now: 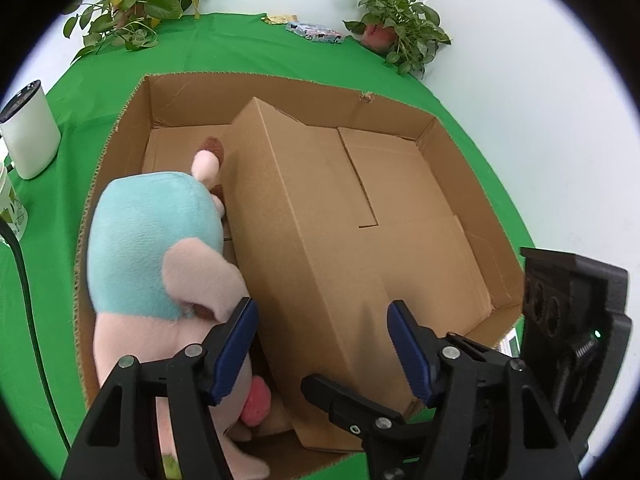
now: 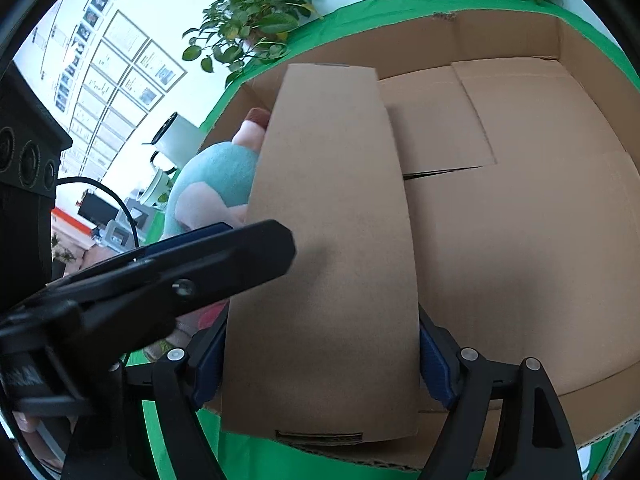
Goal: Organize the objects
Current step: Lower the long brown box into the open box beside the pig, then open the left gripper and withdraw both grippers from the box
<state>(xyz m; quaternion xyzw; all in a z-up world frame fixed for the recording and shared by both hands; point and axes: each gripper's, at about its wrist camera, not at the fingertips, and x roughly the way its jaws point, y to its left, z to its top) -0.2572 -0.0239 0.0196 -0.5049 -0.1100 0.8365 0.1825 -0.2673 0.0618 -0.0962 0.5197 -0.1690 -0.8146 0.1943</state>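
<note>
A large open cardboard tray box (image 1: pixel 256 92) lies on the green cloth. Inside it stands a smaller closed cardboard box (image 1: pixel 316 224), also filling the right wrist view (image 2: pixel 332 240). A pink and teal plush toy (image 1: pixel 152 240) lies in the tray at the small box's left side, partly hidden behind the box in the right wrist view (image 2: pixel 216 184). My left gripper (image 1: pixel 322 344) is open above the small box's near end, left finger by the plush. My right gripper (image 2: pixel 320 364) is shut on the small box's near end, one pad on each side.
A white cylindrical container (image 1: pixel 30 132) and a black cable (image 1: pixel 28 304) lie left of the tray. Two potted plants (image 1: pixel 136 4) (image 1: pixel 396 24) and a flat patterned packet (image 1: pixel 316 33) stand along the back edge by the white wall.
</note>
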